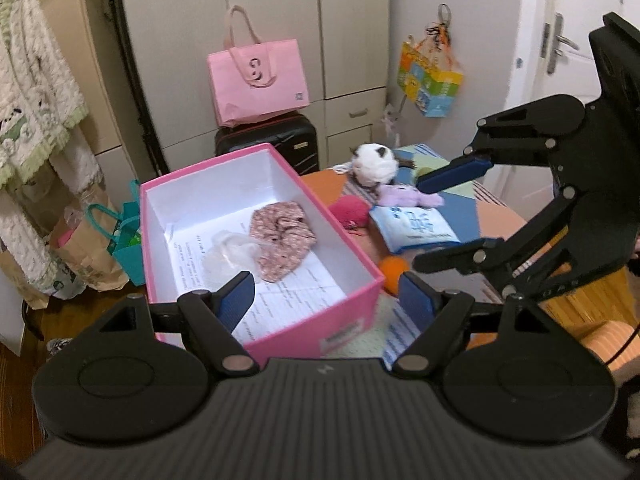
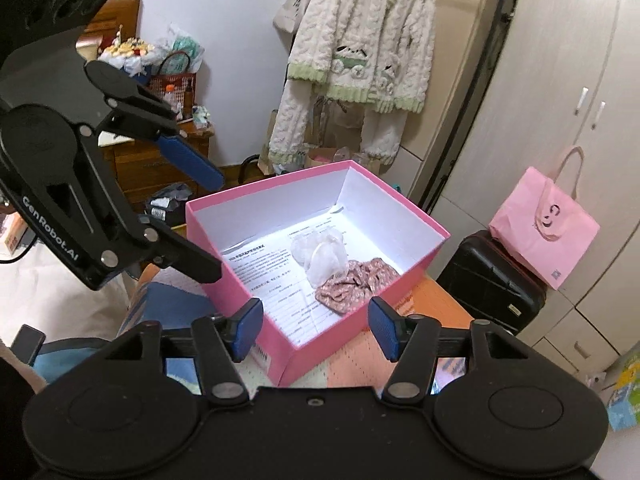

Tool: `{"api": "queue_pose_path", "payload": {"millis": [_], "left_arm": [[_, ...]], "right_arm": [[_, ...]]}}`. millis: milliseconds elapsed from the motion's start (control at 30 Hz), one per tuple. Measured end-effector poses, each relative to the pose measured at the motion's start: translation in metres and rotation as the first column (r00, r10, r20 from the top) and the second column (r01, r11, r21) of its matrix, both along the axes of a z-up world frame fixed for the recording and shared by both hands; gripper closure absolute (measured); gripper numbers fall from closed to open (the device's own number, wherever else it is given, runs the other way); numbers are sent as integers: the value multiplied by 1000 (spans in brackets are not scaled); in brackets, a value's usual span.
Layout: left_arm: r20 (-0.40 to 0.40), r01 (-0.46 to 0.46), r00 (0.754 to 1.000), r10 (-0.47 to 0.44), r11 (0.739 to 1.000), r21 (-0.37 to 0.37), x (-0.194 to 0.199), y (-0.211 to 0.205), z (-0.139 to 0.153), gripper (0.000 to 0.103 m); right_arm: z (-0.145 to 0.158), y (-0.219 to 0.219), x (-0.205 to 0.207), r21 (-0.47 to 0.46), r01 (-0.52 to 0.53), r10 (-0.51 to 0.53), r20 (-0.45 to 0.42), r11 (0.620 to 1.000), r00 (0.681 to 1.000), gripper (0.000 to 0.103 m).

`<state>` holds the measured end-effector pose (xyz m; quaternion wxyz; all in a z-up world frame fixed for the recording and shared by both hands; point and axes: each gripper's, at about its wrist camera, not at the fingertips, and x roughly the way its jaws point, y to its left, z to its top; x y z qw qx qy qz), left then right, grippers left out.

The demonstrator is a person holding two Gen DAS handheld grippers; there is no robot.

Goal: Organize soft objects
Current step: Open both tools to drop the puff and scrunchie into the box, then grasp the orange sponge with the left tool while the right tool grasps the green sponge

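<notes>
Left gripper (image 1: 326, 300) jaws apart, empty, above near end of pink box (image 1: 362, 300). Right gripper (image 2: 316, 328) likewise spread, nothing between blue ribbed pads (image 2: 248, 330).

Floral scrunchie (image 1: 282, 244), crumpled cotton-like, and sheer white scrunchie (image 1: 230, 254), gauzy, lie touching on printed paper lining (image 1: 296, 292) in box; apparently sorted.

Outside box, on patchwork table cover (image 1: 464, 216), awaiting sorting: white plush toy (image 1: 374, 162), lilac plush (image 1: 408, 196), fuzzy magenta ball (image 1: 352, 210), tissue pack (image 1: 416, 230), orange ball (image 1: 394, 270).
</notes>
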<state>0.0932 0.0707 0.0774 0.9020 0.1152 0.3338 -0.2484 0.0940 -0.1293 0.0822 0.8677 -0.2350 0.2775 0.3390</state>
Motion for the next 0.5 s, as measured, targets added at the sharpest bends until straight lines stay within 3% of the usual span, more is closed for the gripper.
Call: {"api": "queue_pose_path", "payload": {"millis": [133,500], "left_arm": [[3,32,999,-32,999,15,-16,-15,0,18],[-22,132,991,-132,991,15,-41,-67,-20,13]], "right_arm": [[-1,-26,-16,53,34,-33,-11,998,999,37],[-15,-98,-68,157,153,-161,38,976,986,33]]}}
